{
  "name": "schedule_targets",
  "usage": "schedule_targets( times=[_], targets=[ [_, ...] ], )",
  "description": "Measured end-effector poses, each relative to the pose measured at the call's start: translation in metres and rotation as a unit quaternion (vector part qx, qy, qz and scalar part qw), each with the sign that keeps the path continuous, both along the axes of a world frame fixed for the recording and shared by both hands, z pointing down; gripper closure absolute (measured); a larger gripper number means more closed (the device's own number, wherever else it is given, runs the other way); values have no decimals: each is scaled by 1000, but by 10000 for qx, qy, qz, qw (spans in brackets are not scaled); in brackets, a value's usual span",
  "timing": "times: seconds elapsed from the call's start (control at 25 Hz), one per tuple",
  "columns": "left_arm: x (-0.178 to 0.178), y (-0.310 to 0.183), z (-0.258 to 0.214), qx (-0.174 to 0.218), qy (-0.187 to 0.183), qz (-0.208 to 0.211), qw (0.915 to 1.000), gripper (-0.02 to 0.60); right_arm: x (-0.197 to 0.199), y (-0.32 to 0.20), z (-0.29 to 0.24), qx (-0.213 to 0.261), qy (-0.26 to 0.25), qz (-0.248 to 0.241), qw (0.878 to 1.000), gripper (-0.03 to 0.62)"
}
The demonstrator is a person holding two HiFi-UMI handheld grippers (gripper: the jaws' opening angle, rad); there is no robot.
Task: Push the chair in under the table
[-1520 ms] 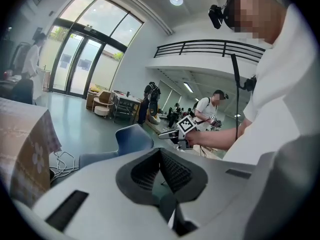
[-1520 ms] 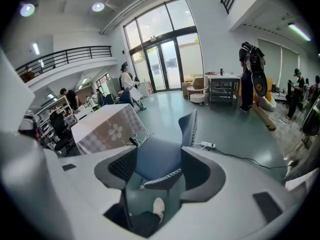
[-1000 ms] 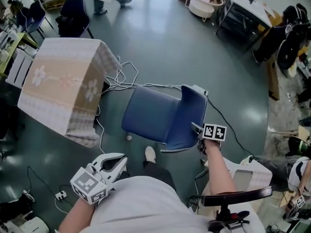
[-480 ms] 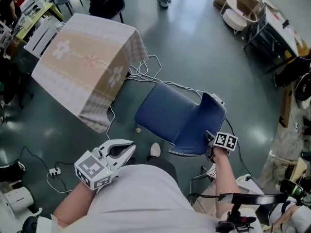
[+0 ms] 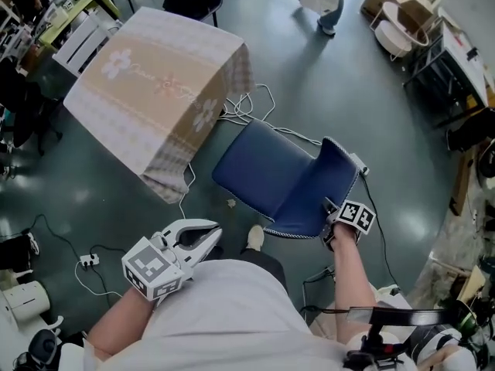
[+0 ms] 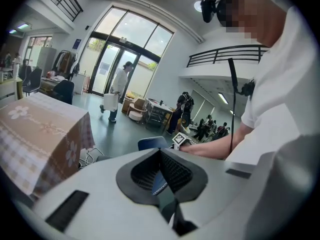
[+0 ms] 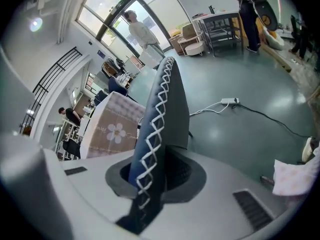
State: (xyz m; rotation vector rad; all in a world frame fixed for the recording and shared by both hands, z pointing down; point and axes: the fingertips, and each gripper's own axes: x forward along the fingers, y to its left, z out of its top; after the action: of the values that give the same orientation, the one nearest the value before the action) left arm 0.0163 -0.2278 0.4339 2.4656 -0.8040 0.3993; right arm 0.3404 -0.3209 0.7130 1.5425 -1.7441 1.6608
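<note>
Blue chair (image 5: pixel 267 180) is standing mid-floor, apart from the cloth-draped table (image 5: pixel 155 91) at its ten o'clock. At the chair's four o'clock, the right gripper (image 5: pixel 331 211) is closing its jaws on the stitched backrest (image 7: pixel 160 119) edge. At seven o'clock, the left gripper (image 5: pixel 209 234) is hovering empty, jaws pressed together.

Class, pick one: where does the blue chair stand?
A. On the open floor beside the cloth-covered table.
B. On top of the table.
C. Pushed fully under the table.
A: the blue chair stands on the floor beside the cloth-covered table, its seat uncovered.
</note>
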Motion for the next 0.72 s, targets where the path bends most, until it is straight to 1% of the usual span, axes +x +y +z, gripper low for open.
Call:
schedule_targets(
  times=[0.16,0.44,0.72],
  targets=[
    [-21,0,1,0,19,-140,9999,571,-37,-14,1,16,-86,135,9999,520],
    [-60,-5,3,-4,35,-360,9993,571,-97,-49,2,55,-117,9,9999,520],
    [-105,-5,3,-40,44,-555,9984,571,-147,-73,-3,61,-158,57,9998,520]
  ],
)
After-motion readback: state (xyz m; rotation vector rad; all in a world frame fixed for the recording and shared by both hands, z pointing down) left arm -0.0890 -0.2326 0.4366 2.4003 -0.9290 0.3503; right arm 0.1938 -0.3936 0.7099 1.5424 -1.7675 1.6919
